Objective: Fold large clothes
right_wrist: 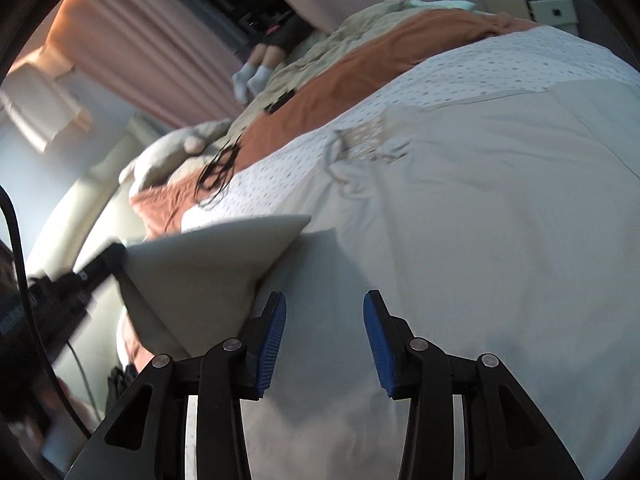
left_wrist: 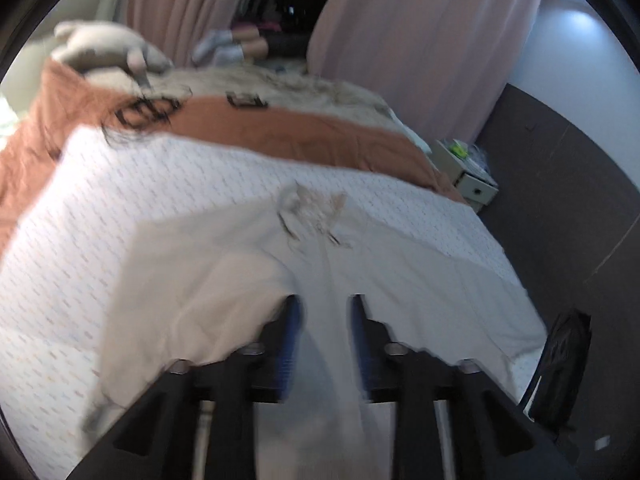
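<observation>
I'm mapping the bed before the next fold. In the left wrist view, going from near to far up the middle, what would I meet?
Left gripper → beige garment → patterned white sheet → orange blanket → tan bedding → pink curtain.

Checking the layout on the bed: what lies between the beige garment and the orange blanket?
Only a bare strip of dotted white sheet separates the beige garment from the orange blanket, clearest in the left wrist view.
</observation>
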A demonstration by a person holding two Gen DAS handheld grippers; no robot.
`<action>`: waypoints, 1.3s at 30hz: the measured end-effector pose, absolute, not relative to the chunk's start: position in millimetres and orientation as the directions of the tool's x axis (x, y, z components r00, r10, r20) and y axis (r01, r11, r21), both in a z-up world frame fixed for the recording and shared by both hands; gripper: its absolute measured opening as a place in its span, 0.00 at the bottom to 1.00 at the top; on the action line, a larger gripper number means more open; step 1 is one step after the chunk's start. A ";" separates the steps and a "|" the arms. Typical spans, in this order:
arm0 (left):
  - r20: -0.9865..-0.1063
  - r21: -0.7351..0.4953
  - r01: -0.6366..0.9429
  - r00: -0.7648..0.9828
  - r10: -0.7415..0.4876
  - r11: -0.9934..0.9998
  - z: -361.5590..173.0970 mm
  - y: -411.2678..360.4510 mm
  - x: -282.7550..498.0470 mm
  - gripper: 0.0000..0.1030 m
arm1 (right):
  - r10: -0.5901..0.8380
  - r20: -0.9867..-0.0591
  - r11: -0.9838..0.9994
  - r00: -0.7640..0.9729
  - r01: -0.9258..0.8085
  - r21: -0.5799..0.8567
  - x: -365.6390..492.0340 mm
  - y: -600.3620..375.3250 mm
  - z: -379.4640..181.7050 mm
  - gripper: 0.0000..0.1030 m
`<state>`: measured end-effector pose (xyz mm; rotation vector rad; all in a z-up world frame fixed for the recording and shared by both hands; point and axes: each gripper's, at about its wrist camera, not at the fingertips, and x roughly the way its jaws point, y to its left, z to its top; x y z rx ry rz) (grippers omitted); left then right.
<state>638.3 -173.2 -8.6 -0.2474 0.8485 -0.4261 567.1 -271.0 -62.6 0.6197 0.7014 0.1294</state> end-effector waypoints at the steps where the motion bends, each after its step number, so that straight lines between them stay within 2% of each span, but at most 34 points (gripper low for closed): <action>1: -0.666 -0.418 0.257 0.566 -0.486 0.871 -17.4 -174.5 636.2 0.62 | 0.299 -0.562 0.807 0.771 0.110 0.580 564.5 -280.2 -63.0 0.40; 2: -0.655 -0.455 0.242 0.561 -0.506 0.857 -25.8 -173.8 632.0 0.69 | 0.288 -0.560 0.800 0.777 0.126 0.587 562.7 -288.4 -63.2 0.40; 7: -0.622 -0.654 0.094 0.497 -0.605 0.750 -56.1 -158.8 614.4 0.70 | 0.269 -0.556 0.780 0.786 0.162 0.605 561.1 -309.6 -65.2 0.40; 9: -0.614 -0.673 0.070 0.502 -0.609 0.736 -58.2 -145.6 606.2 0.70 | 0.261 -0.563 0.781 0.784 0.172 0.601 561.8 -309.5 -67.5 0.40; 12: -0.638 -0.631 0.018 0.556 -0.533 0.775 -52.6 -118.3 594.7 0.72 | 0.264 -0.578 0.794 0.772 0.166 0.584 565.7 -302.3 -69.2 0.40; 14: -0.620 -0.647 -0.012 0.590 -0.517 0.763 -51.4 -94.5 589.2 0.80 | 0.264 -0.589 0.817 0.764 0.147 0.558 565.7 -296.5 -68.9 0.40; 16: -0.619 -0.618 -0.031 0.636 -0.461 0.786 -48.9 -74.2 583.6 0.83 | 0.267 -0.593 0.837 0.760 0.123 0.534 568.1 -285.1 -67.3 0.40; 22: -0.644 -0.516 -0.132 0.711 -0.282 0.847 -48.4 -20.6 581.7 0.83 | 0.263 -0.618 0.903 0.741 0.037 0.428 573.7 -232.4 -70.2 0.42; 23: -0.647 -0.509 -0.149 0.716 -0.263 0.848 -51.6 -13.2 583.5 0.82 | 0.266 -0.626 0.911 0.733 0.020 0.412 575.0 -223.0 -72.2 0.45; 25: -0.652 -0.510 -0.167 0.714 -0.253 0.844 -57.2 -0.1 584.7 0.82 | 0.271 -0.644 0.929 0.715 -0.018 0.370 578.4 -199.2 -77.3 0.63; 27: -0.664 -0.511 -0.183 0.705 -0.250 0.840 -65.0 11.7 587.8 0.82 | 0.273 -0.658 0.939 0.702 -0.047 0.339 580.1 -177.0 -83.2 0.68; 33: -0.706 -0.486 -0.193 0.662 -0.252 0.853 -84.6 43.5 589.8 0.74 | 0.264 -0.735 0.961 0.624 -0.100 0.259 592.1 -122.9 -114.5 0.68; 39: -0.760 -0.328 -0.201 0.636 -0.132 0.923 -94.0 60.8 587.2 0.72 | 0.161 -0.832 0.986 0.532 -0.133 0.106 595.7 -91.5 -153.7 0.68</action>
